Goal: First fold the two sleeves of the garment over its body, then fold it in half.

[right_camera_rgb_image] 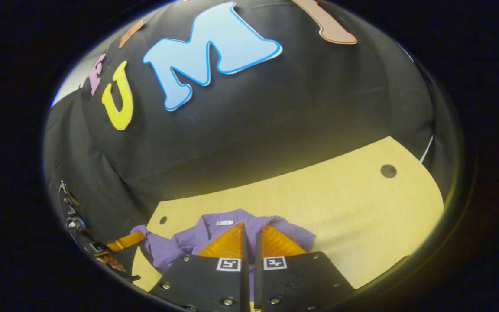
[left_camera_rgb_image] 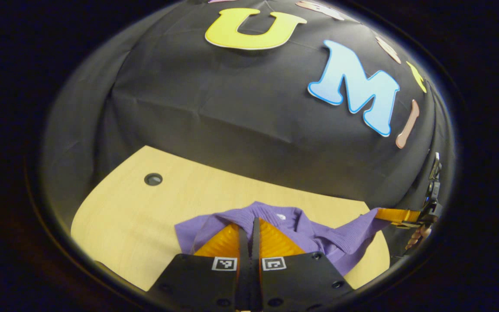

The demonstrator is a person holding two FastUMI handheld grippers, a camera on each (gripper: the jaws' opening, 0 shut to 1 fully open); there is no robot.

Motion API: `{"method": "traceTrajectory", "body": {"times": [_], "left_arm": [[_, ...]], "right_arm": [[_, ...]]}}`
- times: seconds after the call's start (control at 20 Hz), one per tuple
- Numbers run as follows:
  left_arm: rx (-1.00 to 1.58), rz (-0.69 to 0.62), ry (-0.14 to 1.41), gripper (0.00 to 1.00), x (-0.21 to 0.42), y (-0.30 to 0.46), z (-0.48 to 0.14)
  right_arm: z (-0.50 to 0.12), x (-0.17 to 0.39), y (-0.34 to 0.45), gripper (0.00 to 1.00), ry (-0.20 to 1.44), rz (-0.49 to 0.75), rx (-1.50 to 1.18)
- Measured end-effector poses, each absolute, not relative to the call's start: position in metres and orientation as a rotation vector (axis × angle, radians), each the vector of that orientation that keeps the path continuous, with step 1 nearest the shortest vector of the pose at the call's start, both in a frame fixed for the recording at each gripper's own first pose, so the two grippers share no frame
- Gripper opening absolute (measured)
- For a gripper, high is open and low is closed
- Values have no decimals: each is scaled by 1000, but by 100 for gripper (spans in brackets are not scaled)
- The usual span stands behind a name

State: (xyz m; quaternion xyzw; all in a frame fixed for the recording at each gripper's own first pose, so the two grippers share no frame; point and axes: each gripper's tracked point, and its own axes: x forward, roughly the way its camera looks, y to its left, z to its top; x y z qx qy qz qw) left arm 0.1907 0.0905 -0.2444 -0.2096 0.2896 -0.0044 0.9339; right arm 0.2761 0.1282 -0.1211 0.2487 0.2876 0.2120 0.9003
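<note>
Both grippers, left gripper (left_camera_rgb_image: 249,234) and right gripper (right_camera_rgb_image: 249,238), are pinched closed on the purple garment (left_camera_rgb_image: 301,229) lifted at 6 o'clock; thin knit risks slipping, dropping the fold crooked.

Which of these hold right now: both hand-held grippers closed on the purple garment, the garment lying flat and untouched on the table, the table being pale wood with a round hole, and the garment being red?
1. The left hand-held gripper is closed on the purple knit garment. True.
2. The right hand-held gripper is wide open. False: its orange fingers are nearly together, pinching purple fabric.
3. The pale wooden table has a dark round hole. True.
4. The garment lies flat and untouched. False: it is bunched and gripped.
5. The garment is red. False: purple.
</note>
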Motion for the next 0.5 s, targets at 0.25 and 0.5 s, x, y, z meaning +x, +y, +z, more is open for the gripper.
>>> {"method": "traceTrajectory", "body": {"times": [0.25,0.5], "left_arm": [[-356,14,621,6,222,90,-281],[-333,65,635,6,241,93,-316]], "right_arm": [[-160,314,140,4,629,414,491],[-193,342,149,4,649,393,449]]}}
